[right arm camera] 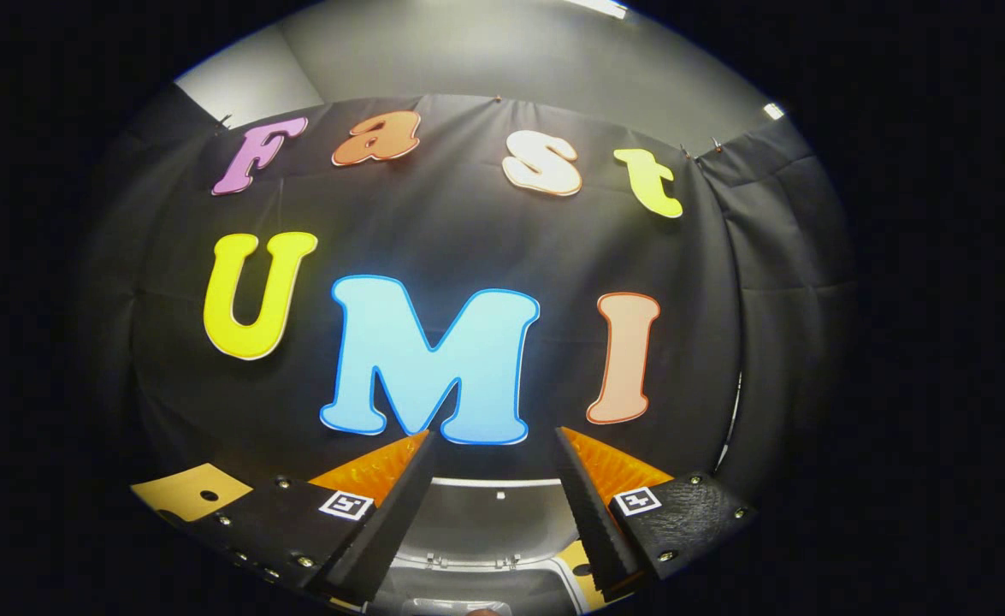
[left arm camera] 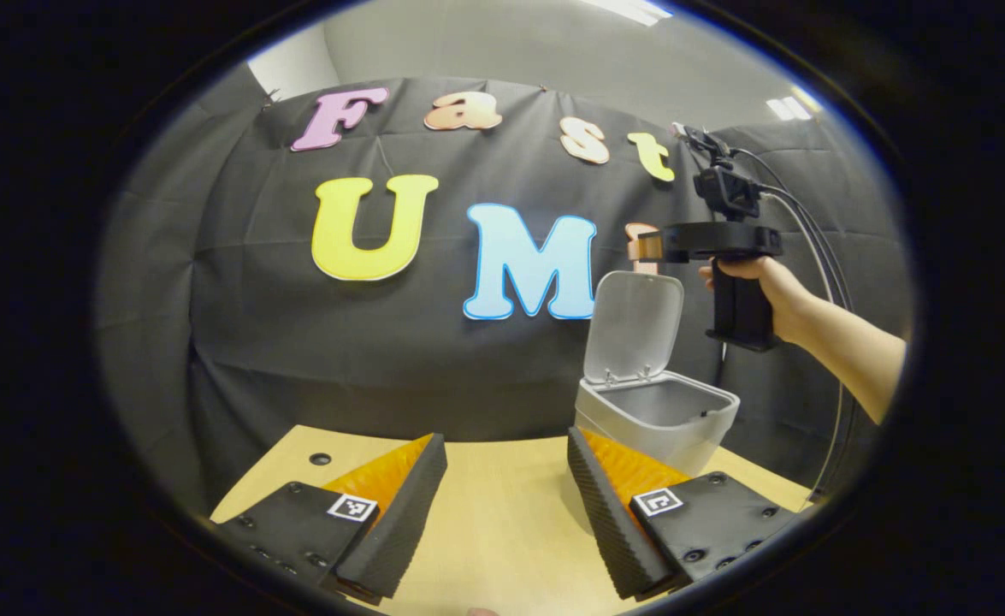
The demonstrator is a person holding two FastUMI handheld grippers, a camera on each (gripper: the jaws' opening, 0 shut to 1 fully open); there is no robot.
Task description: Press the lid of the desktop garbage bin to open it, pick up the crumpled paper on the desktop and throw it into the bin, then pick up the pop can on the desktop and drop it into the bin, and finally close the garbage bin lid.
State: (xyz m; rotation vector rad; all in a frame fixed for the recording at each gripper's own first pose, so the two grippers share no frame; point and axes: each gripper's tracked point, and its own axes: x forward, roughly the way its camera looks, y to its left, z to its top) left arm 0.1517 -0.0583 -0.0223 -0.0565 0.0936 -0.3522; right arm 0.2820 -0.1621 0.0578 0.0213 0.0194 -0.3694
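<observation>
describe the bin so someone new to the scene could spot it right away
Start at the light wooden table in front of the black cloth wall. The garbage bin stands at its far right, below the right gripper held over it. It is a small pale grey tub with its rounded lid flipped upright.

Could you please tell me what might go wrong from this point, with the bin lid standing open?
The right gripper hangs open right above the raised lid; a careless descent could knock the light bin or slam it. The bin sits near the table edge, so a push might slide it off.
</observation>
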